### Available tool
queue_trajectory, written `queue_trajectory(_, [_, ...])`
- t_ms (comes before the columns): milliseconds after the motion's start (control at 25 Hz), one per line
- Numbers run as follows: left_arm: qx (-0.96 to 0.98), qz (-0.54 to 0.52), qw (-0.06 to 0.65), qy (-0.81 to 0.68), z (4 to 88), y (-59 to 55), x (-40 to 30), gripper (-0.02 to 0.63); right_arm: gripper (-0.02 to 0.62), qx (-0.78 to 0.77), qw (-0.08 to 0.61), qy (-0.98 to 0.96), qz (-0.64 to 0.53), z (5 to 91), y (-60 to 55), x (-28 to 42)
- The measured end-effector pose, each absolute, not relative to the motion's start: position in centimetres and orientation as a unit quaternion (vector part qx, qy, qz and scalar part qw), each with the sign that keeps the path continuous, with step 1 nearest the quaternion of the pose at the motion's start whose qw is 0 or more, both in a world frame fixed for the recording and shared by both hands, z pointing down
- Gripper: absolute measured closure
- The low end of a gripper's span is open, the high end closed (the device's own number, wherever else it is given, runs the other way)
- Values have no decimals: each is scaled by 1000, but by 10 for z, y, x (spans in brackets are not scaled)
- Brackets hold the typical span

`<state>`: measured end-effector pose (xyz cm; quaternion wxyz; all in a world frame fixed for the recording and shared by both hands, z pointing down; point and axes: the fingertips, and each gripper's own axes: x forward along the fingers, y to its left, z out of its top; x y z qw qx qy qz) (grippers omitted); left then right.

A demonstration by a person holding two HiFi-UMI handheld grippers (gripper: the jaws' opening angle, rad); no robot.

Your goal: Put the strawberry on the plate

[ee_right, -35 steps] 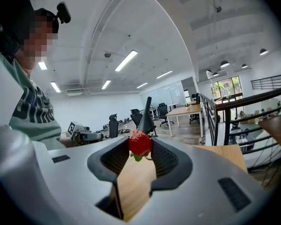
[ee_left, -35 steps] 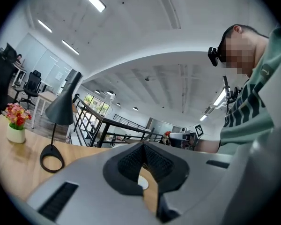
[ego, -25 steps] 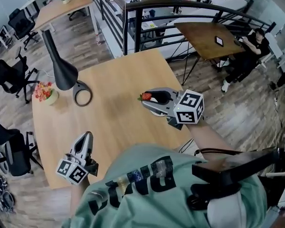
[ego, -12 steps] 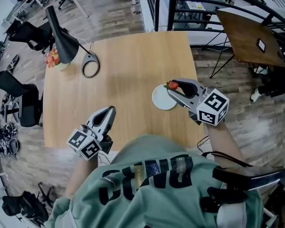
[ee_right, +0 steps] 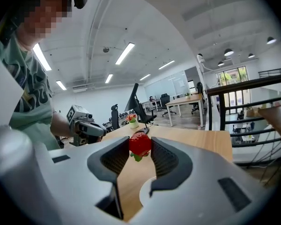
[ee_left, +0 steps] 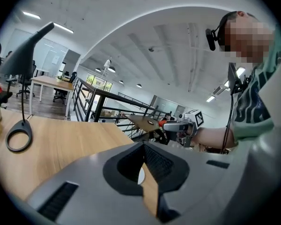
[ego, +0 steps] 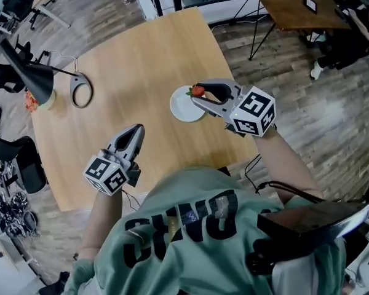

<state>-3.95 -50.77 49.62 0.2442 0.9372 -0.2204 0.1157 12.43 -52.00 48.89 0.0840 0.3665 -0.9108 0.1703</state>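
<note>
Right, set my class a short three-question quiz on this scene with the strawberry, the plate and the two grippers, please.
1. True or false: the strawberry already lies on the plate.
2. What is between the left gripper's jaws? A the strawberry; B nothing; C the plate.
3. Name the thing that stands nearest the black lamp's ring base on the table.

Key
1. False: the right gripper has its jaws closed on it, above the table.
2. B: those jaws are together and empty.
3. A small pot of flowers.
</note>
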Motion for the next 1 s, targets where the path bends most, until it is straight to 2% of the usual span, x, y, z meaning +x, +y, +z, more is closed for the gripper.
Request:
queue_trajectory(360, [932, 145, 268, -195, 561, -493, -16, 601, 449, 372, 96, -901, 203, 545, -524, 123])
queue_trajectory(1000, [928, 164, 281, -180, 651, -516, -1, 601, 448, 377, 162, -884, 224, 647, -534, 119])
